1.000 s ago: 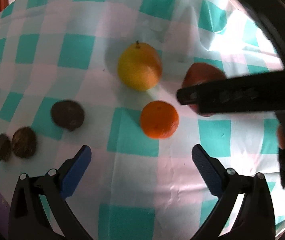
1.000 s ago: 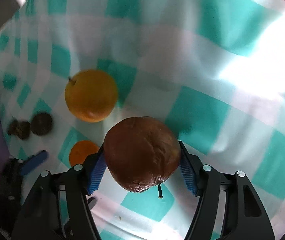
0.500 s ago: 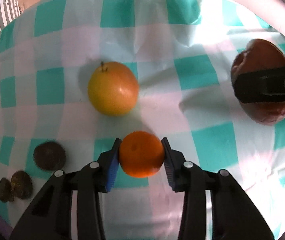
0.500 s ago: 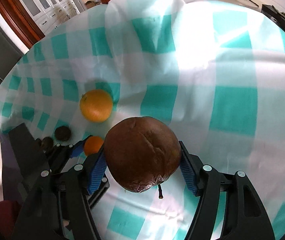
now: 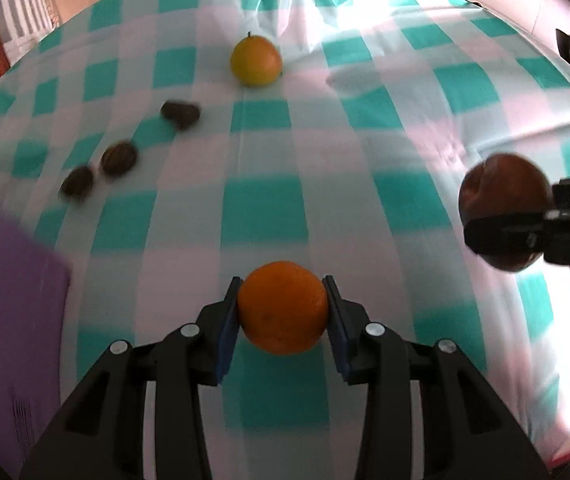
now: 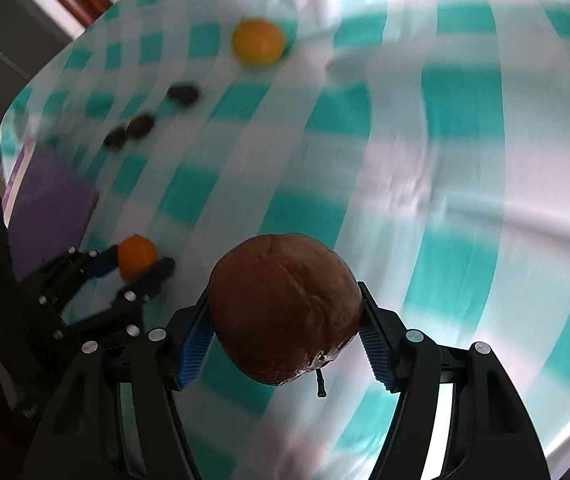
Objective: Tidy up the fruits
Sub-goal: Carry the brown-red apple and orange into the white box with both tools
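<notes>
My left gripper [image 5: 283, 312] is shut on a small orange tangerine [image 5: 283, 307] and holds it above the checked cloth; it also shows in the right wrist view [image 6: 137, 258]. My right gripper [image 6: 283, 334] is shut on a dark brown-red round fruit [image 6: 283, 304], also held in the air; it shows at the right of the left wrist view [image 5: 503, 196]. A yellow-orange fruit with a stem [image 5: 256, 60] lies far back on the cloth [image 6: 258, 42]. Three small dark brown fruits [image 5: 119, 157] lie in a row to its left [image 6: 141, 124].
A teal-and-white checked tablecloth [image 5: 265, 216] covers the table. A purple flat object [image 5: 1, 304] lies at the near left [image 6: 49, 208]. Wooden cabinets and a room show beyond the far left edge.
My left gripper closed on the tangerine and lifted it back from the cloth. Both grippers have pulled up and away; the fruits on the cloth now look farther off.
</notes>
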